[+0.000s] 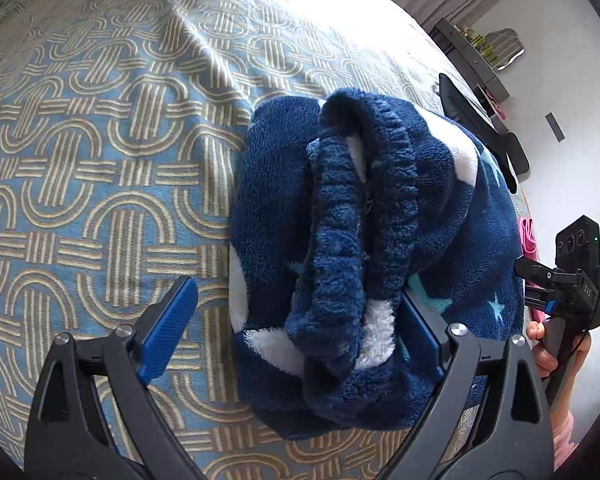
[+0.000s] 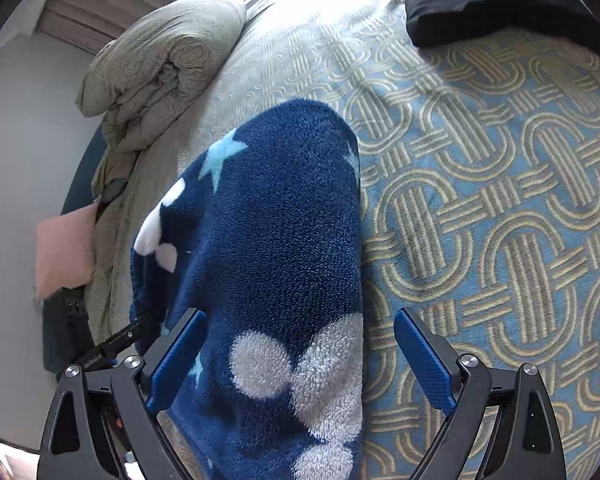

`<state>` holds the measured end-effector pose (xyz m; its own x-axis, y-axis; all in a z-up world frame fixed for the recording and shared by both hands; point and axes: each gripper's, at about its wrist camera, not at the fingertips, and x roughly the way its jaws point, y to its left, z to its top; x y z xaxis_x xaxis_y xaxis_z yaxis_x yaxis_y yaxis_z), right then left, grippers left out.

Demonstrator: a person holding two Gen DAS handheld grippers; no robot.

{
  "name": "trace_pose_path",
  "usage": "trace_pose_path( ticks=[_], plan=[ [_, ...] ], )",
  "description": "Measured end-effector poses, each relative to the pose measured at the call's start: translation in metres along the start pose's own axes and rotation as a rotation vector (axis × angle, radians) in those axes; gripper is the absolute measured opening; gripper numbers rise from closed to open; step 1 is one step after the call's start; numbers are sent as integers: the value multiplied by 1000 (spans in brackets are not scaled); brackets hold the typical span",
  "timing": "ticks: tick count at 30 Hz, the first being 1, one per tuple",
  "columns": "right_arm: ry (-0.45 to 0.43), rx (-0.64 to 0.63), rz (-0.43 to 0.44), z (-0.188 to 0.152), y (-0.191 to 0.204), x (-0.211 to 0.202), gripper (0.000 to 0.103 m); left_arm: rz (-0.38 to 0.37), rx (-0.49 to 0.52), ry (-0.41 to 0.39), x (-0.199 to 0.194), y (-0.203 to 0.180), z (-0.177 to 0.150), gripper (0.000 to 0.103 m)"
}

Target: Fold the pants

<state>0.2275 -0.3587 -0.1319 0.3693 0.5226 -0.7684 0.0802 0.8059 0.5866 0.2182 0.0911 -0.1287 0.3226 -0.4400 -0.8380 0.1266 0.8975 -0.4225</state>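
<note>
So the fleece pants (image 1: 352, 240) are sitting on the bed (image 1: 100, 160) as a thick navy bundle with white blobs and light-blue stars, already doubled up by the look of it. The ribbed waistband (image 1: 364, 184) is bunched on top and flopping open toward the left wrist camera.

The left gripper (image 1: 296, 328) has its jaws spread wide. The bundle sits between them, with the right-hand blue pad pushed up against the fleece and the other pad well clear over the bedspread, so nothing is pinched. The right gripper (image 2: 296, 364) is the same story: jaws wide open, with the pants (image 2: 268, 240) lying between them and covering part of the near pad, and the far pad out over bare bedspread. No real hold there either.

My guess is this is the tidy-up stage. To do it well I'd tuck that waistband flat before pressing anything, because fleece this thick springs back and the top layer will slide off. Take the whole stack of layers in a bite, not just the top one, and keep both sides level so the bundle doesn't twist.

There's also some folded black clothing (image 2: 496, 4) further up the bed.
</note>
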Motion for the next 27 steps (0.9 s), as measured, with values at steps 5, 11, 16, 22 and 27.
trace_pose_path(
  ticks=[5, 11, 16, 22, 27],
  plan=[
    [51, 36, 53, 2, -11, 23, 96, -86, -69, 41, 16, 12, -1, 100],
    [98, 56, 111, 4, -10, 44, 96, -154, -78, 42, 28, 13, -1, 102],
    [116, 55, 128, 8, -10, 50, 96, -182, -43, 51, 37, 4, 1, 102],
    [160, 41, 108, 18, -1, 58, 96, -252, -19, 11, 33, -3, 2, 72],
    [149, -7, 85, 22, 17, 58, 67, -210, 36, -31, 19, -18, -3, 58]
  ],
)
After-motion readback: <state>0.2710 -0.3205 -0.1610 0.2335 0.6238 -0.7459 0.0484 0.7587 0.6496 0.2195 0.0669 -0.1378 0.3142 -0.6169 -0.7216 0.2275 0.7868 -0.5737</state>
